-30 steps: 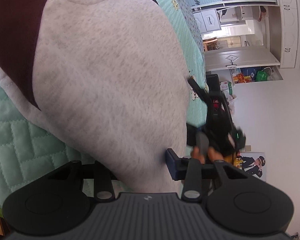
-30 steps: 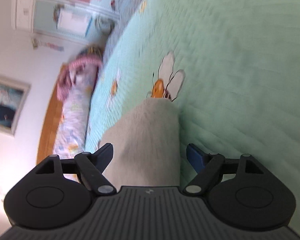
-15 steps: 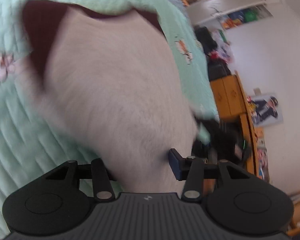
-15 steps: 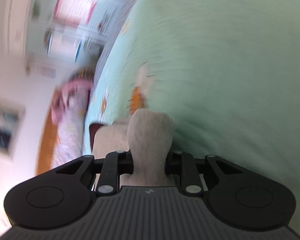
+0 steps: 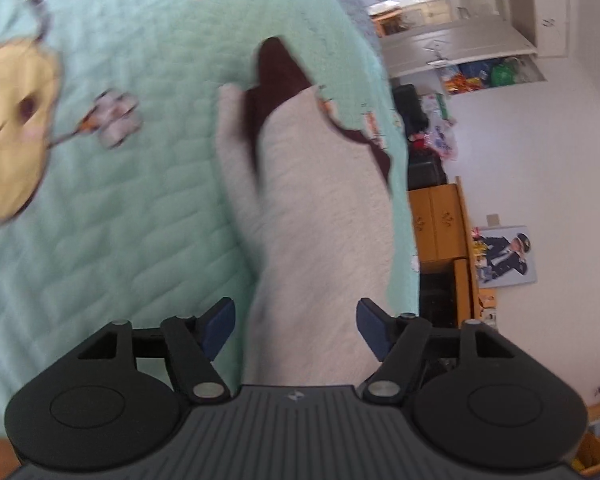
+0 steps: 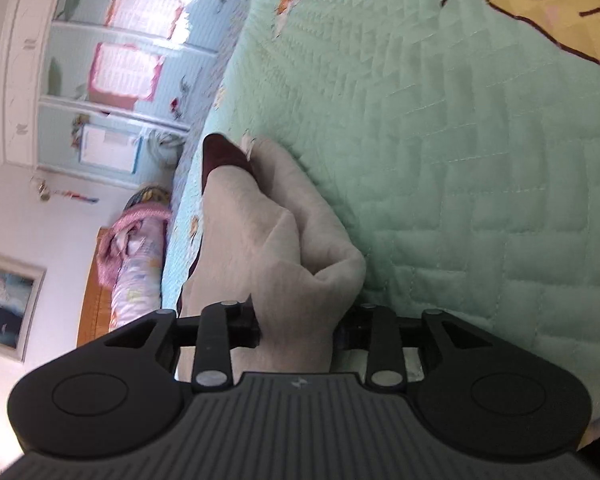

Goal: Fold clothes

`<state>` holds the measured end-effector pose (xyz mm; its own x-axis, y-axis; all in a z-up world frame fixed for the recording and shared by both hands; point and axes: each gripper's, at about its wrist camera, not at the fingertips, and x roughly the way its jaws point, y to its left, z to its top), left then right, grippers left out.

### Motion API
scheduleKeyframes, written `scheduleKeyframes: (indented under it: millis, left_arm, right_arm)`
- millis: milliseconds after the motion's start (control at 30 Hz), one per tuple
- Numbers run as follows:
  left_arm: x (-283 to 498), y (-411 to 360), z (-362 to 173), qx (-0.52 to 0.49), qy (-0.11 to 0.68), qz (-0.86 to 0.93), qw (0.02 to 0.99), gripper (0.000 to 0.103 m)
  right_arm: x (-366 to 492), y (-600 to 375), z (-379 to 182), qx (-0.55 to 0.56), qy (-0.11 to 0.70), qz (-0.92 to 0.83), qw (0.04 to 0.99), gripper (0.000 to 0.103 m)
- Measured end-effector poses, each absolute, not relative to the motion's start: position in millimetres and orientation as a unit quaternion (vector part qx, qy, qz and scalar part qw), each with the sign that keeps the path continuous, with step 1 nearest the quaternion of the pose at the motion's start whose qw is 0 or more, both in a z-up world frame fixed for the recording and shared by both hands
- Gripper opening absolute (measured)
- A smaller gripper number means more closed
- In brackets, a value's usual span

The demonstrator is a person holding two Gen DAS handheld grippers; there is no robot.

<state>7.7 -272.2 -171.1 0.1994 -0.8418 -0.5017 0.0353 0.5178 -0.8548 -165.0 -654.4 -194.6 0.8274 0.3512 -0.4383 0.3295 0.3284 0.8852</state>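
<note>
A light grey sweatshirt (image 5: 320,208) with maroon sleeves (image 5: 276,68) lies on the mint quilted bed cover (image 5: 132,208), near the bed's edge. My left gripper (image 5: 297,330) is over its near end. Its jaws are opening and both blue pads stand off the cloth, which runs between them. In the right wrist view the sweatshirt (image 6: 256,232) is bunched into a thick fold, with a maroon tip (image 6: 220,156) at its far end. My right gripper (image 6: 296,328) pinches that fold, which fills the gap and hides the pads. Its jaws are opening slightly.
The bed cover (image 6: 460,160) carries yellow cartoon faces. Beyond the bed's edge stand an orange cabinet (image 5: 440,224), a wall picture (image 5: 508,256) and a white door (image 5: 452,48). A pink rolled blanket (image 6: 136,248), a wooden headboard (image 6: 96,312) and a pale wardrobe (image 6: 112,72) lie beyond the bed.
The left jaws have spread off the cloth and the hand has drawn back, so the sweatshirt looks narrower. The right gripper has closed on a fold and travelled across the bed.
</note>
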Motion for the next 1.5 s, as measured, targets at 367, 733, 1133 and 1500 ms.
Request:
scheduleKeyframes:
  millis: [367, 733, 1133, 1500]
  left_arm:
    - [-4.8, -290.7, -200.2, -0.467, 0.528, -0.300, 0.643, 0.073]
    - [13.7, -296.0, -148.3, -0.449, 0.501, -0.334, 0.661, 0.049]
    - [165.0, -316.1, 31.4, -0.410, 0.428, -0.382, 0.709, 0.046]
    - [128.4, -279.5, -13.5, -0.355, 0.413, -0.415, 0.729, 0.046]
  right_arm:
    - [-133.1, -651.7, -180.7, 0.542, 0.346, 0.099, 0.759, 0.077]
    - [-135.7, -648.9, -168.3, 0.588, 0.298, 0.082, 0.747, 0.043]
    - [-9.5, -652.2, -25.5, 0.577, 0.212, 0.138, 0.777, 0.040]
    - [-21.9, -625.4, -10.6, 0.469, 0.182, 0.182, 0.845, 0.040]
